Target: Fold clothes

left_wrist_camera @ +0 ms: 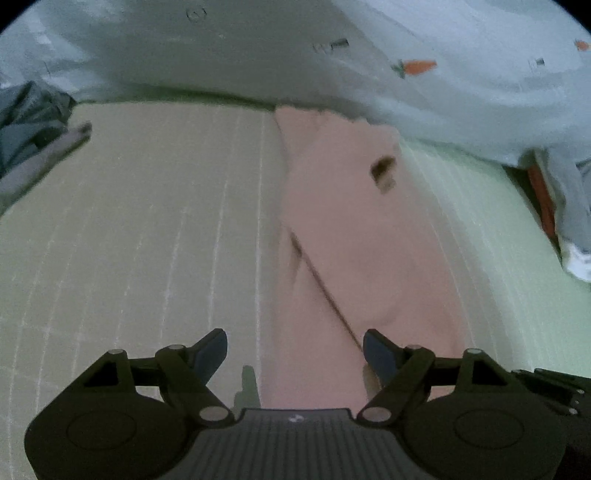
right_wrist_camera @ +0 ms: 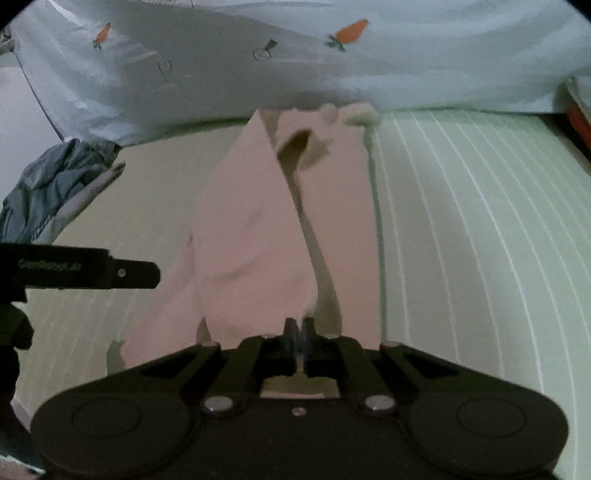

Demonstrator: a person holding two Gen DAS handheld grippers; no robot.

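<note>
Left wrist view:
Left gripper (left_wrist_camera: 295, 350): fingers wide apart with nothing pressed between them — judged to be waiting to take a hem.
Pink garment (left_wrist_camera: 354, 236): one piece, running from between the fingertips away ahead of them; its near edge passes under the right-hand finger (left_wrist_camera: 380, 354) without being pinched.
Green striped mattress (left_wrist_camera: 129, 240): one, under the fingers on both sides, serving as the folding surface.
Carrot-print sheet (left_wrist_camera: 406, 66): one, well beyond the fingertips, bunched along the far edge.
Dark clothing heap (left_wrist_camera: 29, 118): one pile, far off to the left of the fingers, probably waiting its turn.

Right wrist view:
Right gripper (right_wrist_camera: 298, 332): fingers together, clamped on the pink garment's (right_wrist_camera: 251, 229) near edge — the cloth rises in a ridge ahead of the tips, so the grip looks meant to lift and carry that edge over.
Grippers counted: two, the left one's black finger (right_wrist_camera: 122, 273) showing to the left of the clamped tips, clear of the cloth.
Carrots on the sheet (right_wrist_camera: 347, 33): two seen here.
</note>
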